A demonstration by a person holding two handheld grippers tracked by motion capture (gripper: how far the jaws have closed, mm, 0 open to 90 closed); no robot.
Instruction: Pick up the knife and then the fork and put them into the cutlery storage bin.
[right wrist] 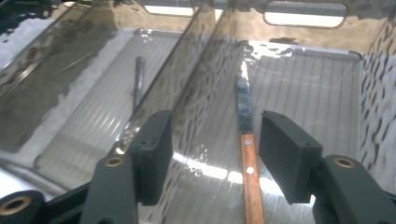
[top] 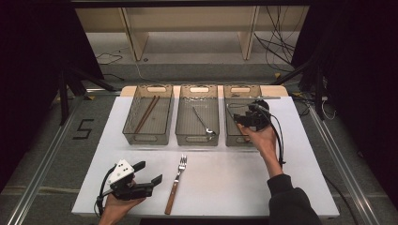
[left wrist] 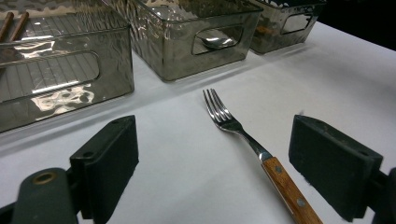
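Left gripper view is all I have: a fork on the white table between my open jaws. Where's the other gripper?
Observer: The right gripper hangs over the rightmost bin in the row of three.
Operator: Is it holding anything?
Observer: No. In the right gripper view its jaws stand open, with a wood-handled knife lying on the bin floor between them, untouched.
Operator: In the middle bin I only catch a shiny bowl.
Observer: From above it is a spoon, lying slantwise and alone in that bin.
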